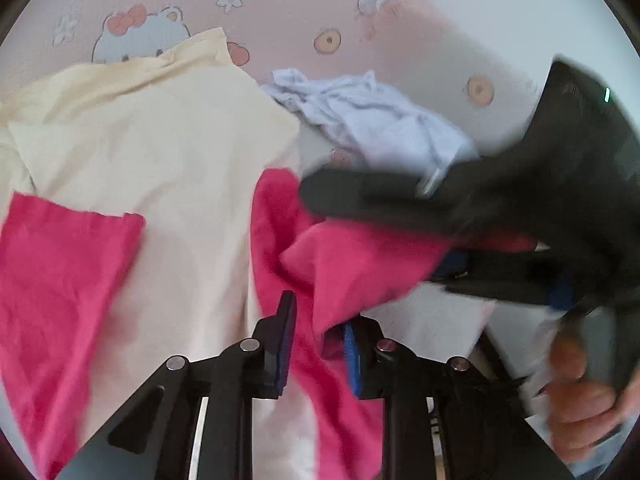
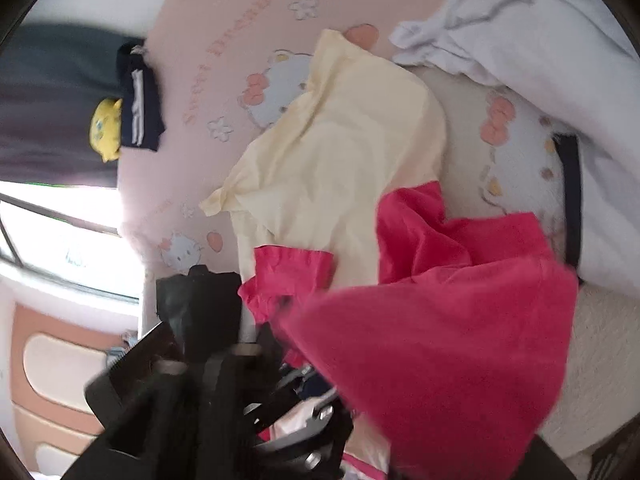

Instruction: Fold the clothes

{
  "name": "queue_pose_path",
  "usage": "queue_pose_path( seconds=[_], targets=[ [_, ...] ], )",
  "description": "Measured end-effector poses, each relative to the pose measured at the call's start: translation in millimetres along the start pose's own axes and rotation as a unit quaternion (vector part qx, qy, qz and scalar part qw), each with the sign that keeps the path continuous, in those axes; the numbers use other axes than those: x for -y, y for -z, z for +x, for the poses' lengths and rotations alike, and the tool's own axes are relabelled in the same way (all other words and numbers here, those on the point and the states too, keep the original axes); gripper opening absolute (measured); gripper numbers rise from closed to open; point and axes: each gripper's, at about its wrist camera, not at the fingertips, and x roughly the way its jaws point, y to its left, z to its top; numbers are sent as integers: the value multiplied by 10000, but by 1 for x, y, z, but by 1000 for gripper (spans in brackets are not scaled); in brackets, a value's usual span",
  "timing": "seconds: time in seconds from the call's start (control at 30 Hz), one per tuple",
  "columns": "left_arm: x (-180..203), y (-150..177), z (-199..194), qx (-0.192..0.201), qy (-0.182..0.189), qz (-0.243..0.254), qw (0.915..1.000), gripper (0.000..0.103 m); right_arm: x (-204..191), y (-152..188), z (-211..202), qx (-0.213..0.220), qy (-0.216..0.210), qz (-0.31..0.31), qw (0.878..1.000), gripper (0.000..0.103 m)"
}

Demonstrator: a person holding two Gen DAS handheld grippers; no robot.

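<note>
Pinching a fold of the pink garment [image 1: 344,268] between its blue pads, the left hand-held gripper [image 1: 316,340] is gripping with jaws nearly together and cloth bunching up between them. The right hand-held gripper [image 1: 400,216] is reaching in from the right of that pinch, blurred; its jaws look spread around the same pink cloth, not pressing it. A hand [image 1: 580,404] is holding its grip. The pink garment is lying draped over a pale yellow garment [image 1: 160,152] on the bed sheet [image 1: 280,12], with a white crumpled garment [image 1: 372,116] just beyond the yellow one. The pink cloth is looking light, soft and limp, sagging wherever unsupported, so it is probably best taken at a hem or corner with both grippers apart, keeping the edge taut.
</note>
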Motion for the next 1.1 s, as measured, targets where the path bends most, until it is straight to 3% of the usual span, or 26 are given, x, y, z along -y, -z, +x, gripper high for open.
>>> queue_pose_path(
  seconds=[0.1, 0.2, 0.3, 0.43, 0.47, 0.63, 0.83, 0.9, 1.03, 1.1],
  targets=[
    [-3, 4, 3, -64, 43, -128, 9999, 16, 10, -2, -7, 134, -4, 336, 9993, 56],
    [-6, 8, 4, -115, 5, -128, 9999, 16, 29, -2, -12, 231, -138, 951, 9951, 73],
    [-6, 9, 4, -162, -119, -35, 9998, 16, 54, 2, -18, 426, -213, 1715, 9840, 75],
    [-10, 10, 7, -234, -83, -102, 9996, 16, 69, 3, -26, 782, 113, 1961, 9774, 74],
    [-11, 11, 8, -275, -90, -110, 9995, 16, 69, 2, -27, 838, 210, 1929, 9774, 71],
    [-16, 16, 6, -360, 17, -214, 9991, 16, 62, -1, -24, 821, 740, 1497, 9825, 16],
    [-25, 15, -9, -339, 552, -498, 9967, 17, 39, -7, -25, 756, 784, 862, 9903, 11],
    [-26, 13, -13, -368, 575, -525, 9963, 22, 30, -9, -29, 860, 710, 686, 9914, 11],
    [-21, 10, -27, -269, 518, -494, 9971, 66, 14, -12, -32, 962, 478, 488, 9930, 11],
    [-18, 9, -37, -155, 644, -481, 9966, 67, 6, -12, -30, 985, 397, 373, 9936, 11]
  ],
)
